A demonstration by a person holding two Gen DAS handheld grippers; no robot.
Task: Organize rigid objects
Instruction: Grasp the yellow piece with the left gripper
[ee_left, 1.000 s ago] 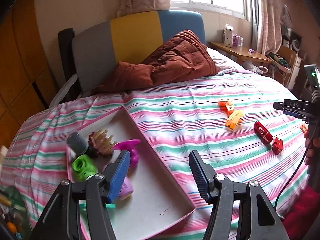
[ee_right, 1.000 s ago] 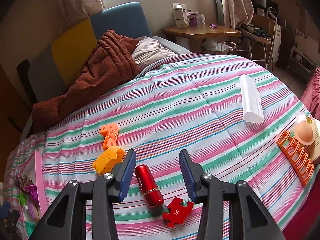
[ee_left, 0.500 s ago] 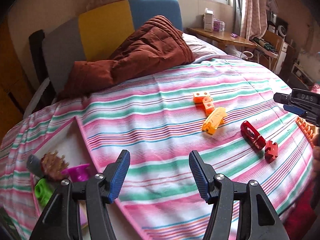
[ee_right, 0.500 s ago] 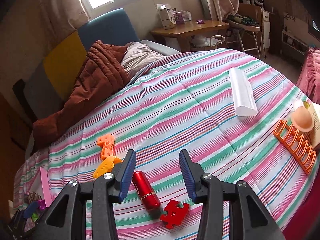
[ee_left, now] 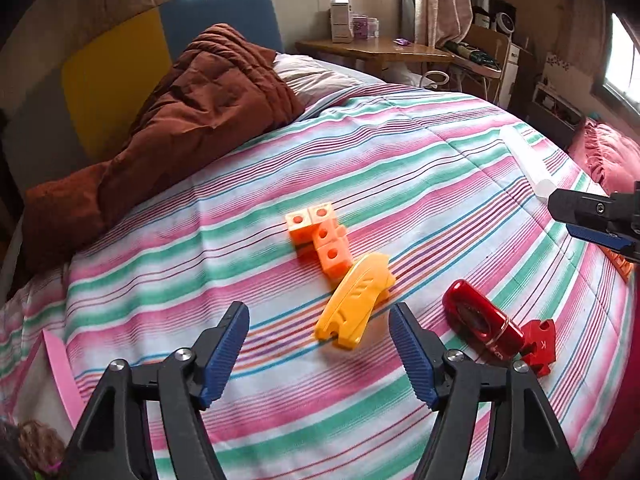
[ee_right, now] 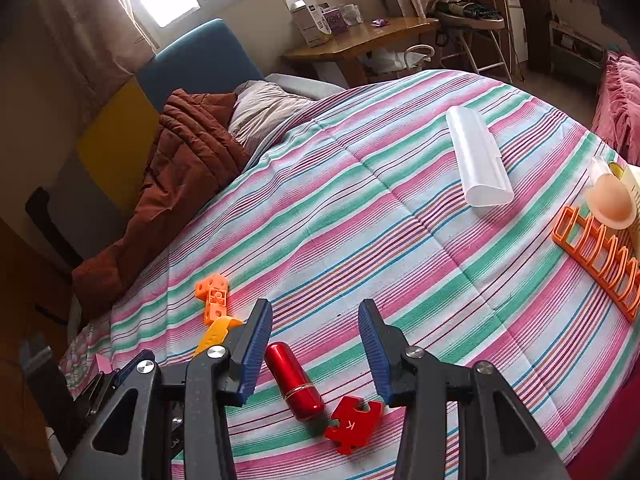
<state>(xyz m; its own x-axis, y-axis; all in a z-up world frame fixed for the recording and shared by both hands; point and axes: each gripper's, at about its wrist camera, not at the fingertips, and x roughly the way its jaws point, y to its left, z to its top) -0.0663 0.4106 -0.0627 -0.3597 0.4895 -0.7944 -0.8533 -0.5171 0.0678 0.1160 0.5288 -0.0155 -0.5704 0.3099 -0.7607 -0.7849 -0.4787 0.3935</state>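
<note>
Waiting ahead of left gripper (ee_left: 319,354): yellow toy (ee_left: 353,301), long side slanted, just past jaws.
Jaws: just been opened wider, nothing held.
Right gripper (ee_right: 315,350): apart, red tube (ee_right: 294,381) perhaps between, untouched.

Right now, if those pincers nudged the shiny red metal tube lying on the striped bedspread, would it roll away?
Probably a little. The shiny red metal tube is round and lies on its side, so it could roll, though the soft striped bedspread should slow it. Its glossy surface may slip between the pads.
</note>
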